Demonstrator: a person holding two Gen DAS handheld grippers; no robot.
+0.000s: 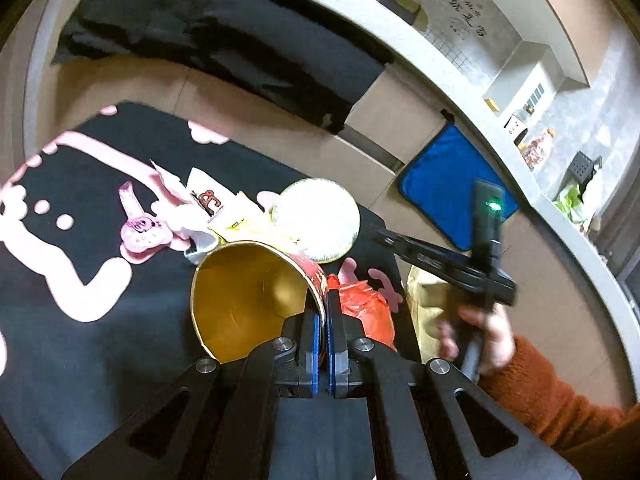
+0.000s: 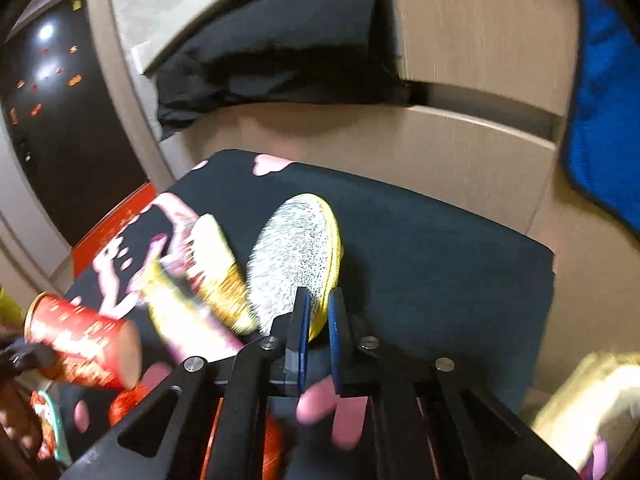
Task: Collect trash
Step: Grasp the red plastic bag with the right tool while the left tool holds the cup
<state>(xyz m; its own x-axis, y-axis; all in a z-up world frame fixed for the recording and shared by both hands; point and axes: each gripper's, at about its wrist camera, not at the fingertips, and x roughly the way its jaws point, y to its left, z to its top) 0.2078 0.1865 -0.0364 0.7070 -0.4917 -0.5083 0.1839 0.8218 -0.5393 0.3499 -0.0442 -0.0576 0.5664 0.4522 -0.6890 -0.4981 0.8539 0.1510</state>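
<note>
Trash lies heaped on the black-and-pink cloth. The left gripper has its fingers clenched on the rim of the red paper cup, lifted clear. The right gripper pinches the foil lid's edge. Collection is midway; next, both pieces likely need carrying to a bag.
</note>
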